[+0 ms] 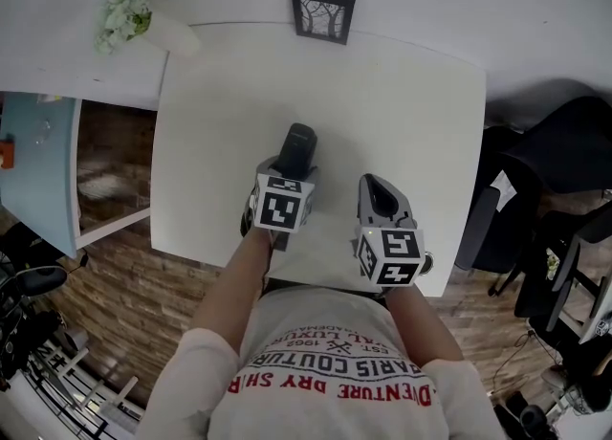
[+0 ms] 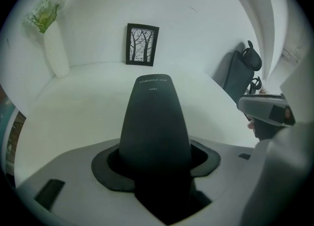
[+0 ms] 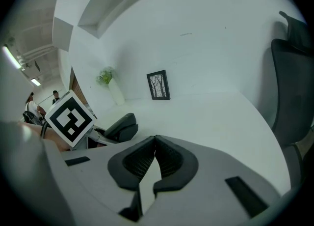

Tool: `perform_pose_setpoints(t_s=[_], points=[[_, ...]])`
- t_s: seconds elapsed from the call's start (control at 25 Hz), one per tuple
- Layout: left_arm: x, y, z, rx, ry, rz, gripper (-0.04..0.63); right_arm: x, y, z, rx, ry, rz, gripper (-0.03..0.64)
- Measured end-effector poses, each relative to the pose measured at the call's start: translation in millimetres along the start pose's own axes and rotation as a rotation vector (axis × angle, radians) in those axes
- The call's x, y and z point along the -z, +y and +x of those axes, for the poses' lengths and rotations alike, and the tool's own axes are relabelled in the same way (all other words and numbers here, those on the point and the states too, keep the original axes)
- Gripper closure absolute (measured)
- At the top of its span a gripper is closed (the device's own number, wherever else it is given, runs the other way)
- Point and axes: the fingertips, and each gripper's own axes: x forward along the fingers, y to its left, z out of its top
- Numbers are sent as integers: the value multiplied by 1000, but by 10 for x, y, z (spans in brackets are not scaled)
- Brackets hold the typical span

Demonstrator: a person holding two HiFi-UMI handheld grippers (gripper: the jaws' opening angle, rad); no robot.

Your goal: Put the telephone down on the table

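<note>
Left tongs grasping telephone over desk, right tongs clenched empty, framed picture and vase beyond, telephone lettering in left gripper view only.

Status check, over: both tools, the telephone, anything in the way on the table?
Left tool shut on the telephone, over the table. Right tool shut, empty. Picture frame and vase far back, clear of the drop.

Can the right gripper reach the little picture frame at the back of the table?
Probably yes. The right gripper is empty, jaws shut, and the table between it and the picture frame is bare. The frame stands far back, though.
</note>
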Motion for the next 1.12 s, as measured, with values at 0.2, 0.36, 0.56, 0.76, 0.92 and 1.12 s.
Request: perform_pose_setpoints(t_s=[0.2, 0.36, 0.56, 0.76, 0.92, 1.12], points=[[10, -6, 23, 3, 1, 7, 310, 58, 56, 38, 3, 12, 0, 592], [8, -19, -9, 29, -13, 11, 310, 85, 116, 56, -4, 23, 35, 592], [2, -103, -47, 138, -28, -20, 258, 146, 59, 32, 10, 42, 110, 592], [14, -191, -55, 170, -28, 15, 201, 143, 49, -29, 22, 36, 130, 592], [-52, -174, -123, 121, -83, 34, 176, 124, 72, -73, 29, 24, 135, 592], [-77, -205, -280, 113, -127, 53, 175, 131, 137, -136, 34, 14, 128, 592]])
